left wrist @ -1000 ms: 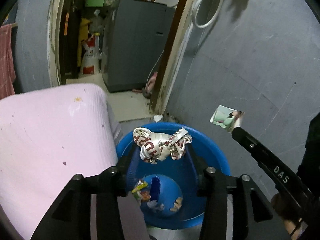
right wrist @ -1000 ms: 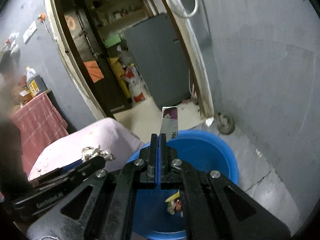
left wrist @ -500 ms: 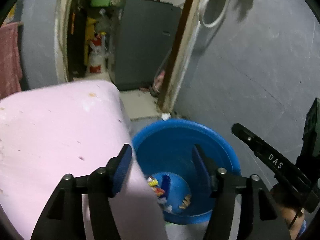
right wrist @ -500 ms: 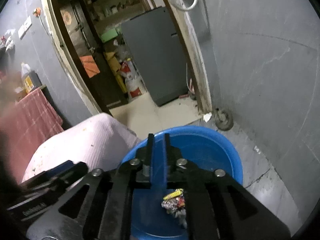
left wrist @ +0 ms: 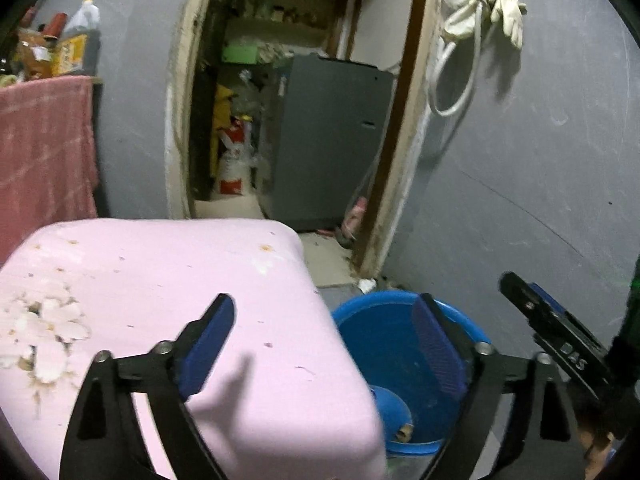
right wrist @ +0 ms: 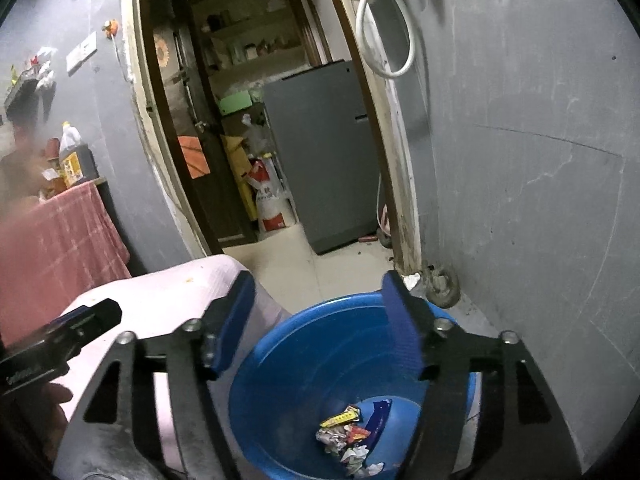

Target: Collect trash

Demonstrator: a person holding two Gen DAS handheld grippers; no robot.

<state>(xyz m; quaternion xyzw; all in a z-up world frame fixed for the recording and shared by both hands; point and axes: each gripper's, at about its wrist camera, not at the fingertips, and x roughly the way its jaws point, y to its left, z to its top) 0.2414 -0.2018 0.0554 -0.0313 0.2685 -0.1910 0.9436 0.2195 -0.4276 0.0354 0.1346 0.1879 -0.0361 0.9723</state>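
Observation:
A blue plastic tub (right wrist: pixel 280 364) stands on the floor beside a pink padded surface (left wrist: pixel 168 280). Crumpled wrappers and scraps of trash (right wrist: pixel 352 436) lie at its bottom. My right gripper (right wrist: pixel 320 320) hangs over the tub, its jaws opening, with nothing between them. My left gripper (left wrist: pixel 324 340) is over the pink surface's edge and the tub (left wrist: pixel 380 332), jaws opening wide and empty. The right gripper (left wrist: pixel 552 332) shows at the right of the left wrist view; the left gripper (right wrist: pixel 68 332) shows at the left of the right wrist view.
A doorway behind the tub leads to a room with a grey cabinet (right wrist: pixel 324 152) and a red-and-white sack (right wrist: pixel 268 200). A grey wall (right wrist: pixel 520 160) runs along the right. White gloves and a hose (left wrist: pixel 480 12) hang on it. A red cloth (left wrist: pixel 44 152) hangs at left.
The left gripper let go of the crumpled wrapper and the right gripper let go of the small packet; both now stand open and empty. The left gripper drew back over the pink surface.

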